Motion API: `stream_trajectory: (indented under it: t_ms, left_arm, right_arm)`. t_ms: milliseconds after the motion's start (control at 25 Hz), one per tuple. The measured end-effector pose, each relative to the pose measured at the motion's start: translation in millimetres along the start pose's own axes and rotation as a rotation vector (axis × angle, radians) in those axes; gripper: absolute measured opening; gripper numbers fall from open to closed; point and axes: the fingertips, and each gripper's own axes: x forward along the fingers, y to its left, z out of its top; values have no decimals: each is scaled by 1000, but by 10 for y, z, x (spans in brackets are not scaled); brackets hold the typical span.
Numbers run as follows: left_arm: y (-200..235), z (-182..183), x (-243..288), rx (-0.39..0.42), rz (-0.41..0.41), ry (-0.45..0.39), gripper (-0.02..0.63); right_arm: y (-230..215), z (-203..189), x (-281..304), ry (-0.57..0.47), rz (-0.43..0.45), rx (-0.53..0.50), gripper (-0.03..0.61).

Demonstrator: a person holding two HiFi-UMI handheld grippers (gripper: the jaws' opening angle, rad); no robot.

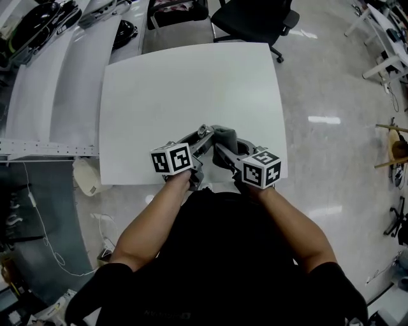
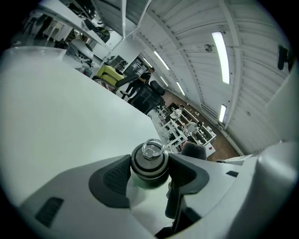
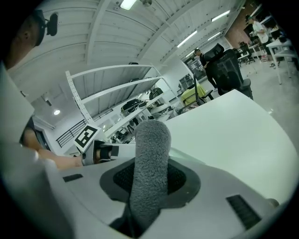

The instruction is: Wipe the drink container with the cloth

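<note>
Left gripper (image 2: 149, 172) clamps drink container (image 2: 148, 158) | right gripper (image 3: 149, 181) clamps cloth (image 3: 151, 149)

A white square tabletop (image 1: 191, 95) fills the centre of the head view. It stands on a glossy pale grey floor (image 1: 331, 159) that mirrors ceiling lights at the right. A black office chair (image 1: 252, 19) sits at the top centre, and long white benches (image 1: 57, 83) lie at the upper left. In the left gripper view, a fluorescent strip light (image 2: 219, 53) runs along a white ribbed ceiling (image 2: 187, 28) at the upper right.
</note>
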Motion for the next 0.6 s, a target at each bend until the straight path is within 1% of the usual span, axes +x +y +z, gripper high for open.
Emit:
stream_trajectory:
  t_ms: [160, 280, 440, 600]
  left_arm:
    - [38, -12, -25, -36, -6, -1, 256]
    - [79, -15, -24, -46, -6, 3, 256]
    - [30, 78, -32, -25, -2, -18, 256]
    - [31, 100, -35, -28, 3, -26, 256]
  right_arm:
    - [-56, -51, 40, 10, -19, 2, 110]
    - [-113, -48, 46, 9, -30, 5, 110]
    - [-211, -62, 17, 15, -49, -5, 110]
    - [-320, -76, -21, 21, -70, -2, 110]
